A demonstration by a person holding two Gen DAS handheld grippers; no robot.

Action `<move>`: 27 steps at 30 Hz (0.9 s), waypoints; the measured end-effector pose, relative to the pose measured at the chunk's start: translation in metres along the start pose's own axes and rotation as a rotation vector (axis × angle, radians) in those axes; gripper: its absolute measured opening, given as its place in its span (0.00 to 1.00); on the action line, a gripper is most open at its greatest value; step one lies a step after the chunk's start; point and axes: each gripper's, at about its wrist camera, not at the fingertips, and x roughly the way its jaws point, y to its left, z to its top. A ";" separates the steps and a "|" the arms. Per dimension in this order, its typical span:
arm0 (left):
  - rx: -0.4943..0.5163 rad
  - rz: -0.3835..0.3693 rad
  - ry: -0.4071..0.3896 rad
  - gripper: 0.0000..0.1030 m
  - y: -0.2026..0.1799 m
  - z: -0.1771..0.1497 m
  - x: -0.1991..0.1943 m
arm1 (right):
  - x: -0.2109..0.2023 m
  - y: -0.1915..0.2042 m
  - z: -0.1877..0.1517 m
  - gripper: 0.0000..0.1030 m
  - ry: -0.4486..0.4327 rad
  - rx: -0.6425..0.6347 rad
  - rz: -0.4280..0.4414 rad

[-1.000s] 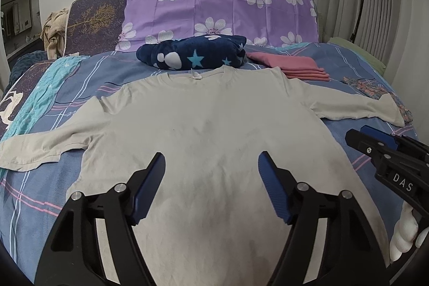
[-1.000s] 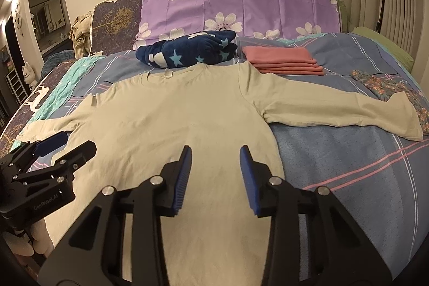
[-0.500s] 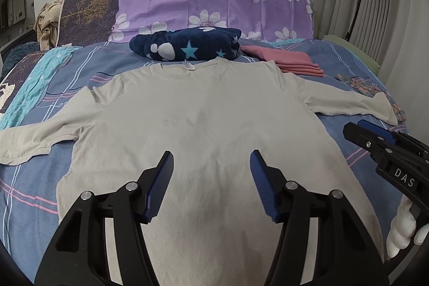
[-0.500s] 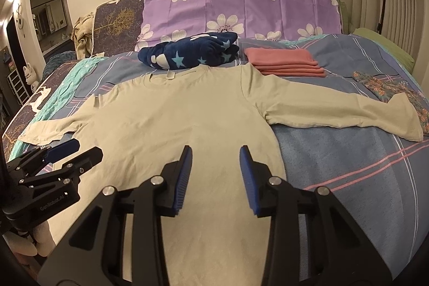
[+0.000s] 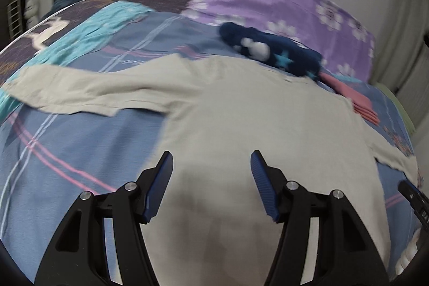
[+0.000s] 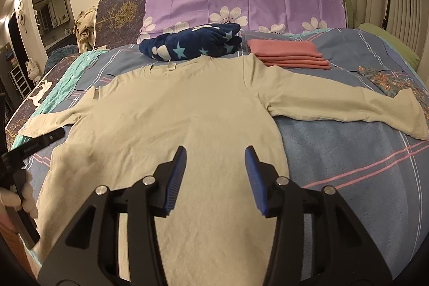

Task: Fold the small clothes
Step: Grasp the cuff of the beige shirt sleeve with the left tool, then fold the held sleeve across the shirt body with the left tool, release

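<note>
Beige shirt spread flat on the bed, both grippers empty above it.

Left wrist view: left gripper hangs over the beige shirt, jaws apart. Right wrist view: right gripper hovers above the shirt's near hem, jaws apart; pink stack lies far right.

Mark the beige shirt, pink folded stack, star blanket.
beige shirt (image 6: 187, 111), right wrist view, chest panel.
pink folded stack (image 6: 284, 48), right wrist view, top layer.
star blanket (image 6: 193, 44), right wrist view, middle.
</note>
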 end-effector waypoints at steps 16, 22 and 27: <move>-0.669 0.172 -0.048 0.55 0.261 0.032 0.029 | 0.012 -0.001 0.004 0.59 0.027 -0.010 -0.037; -0.769 0.197 -0.144 0.55 0.309 0.047 0.036 | 0.024 -0.003 0.005 0.59 0.055 -0.010 -0.056; -0.753 0.236 -0.170 0.01 0.331 0.068 0.043 | 0.028 -0.001 0.003 0.60 0.064 -0.014 -0.048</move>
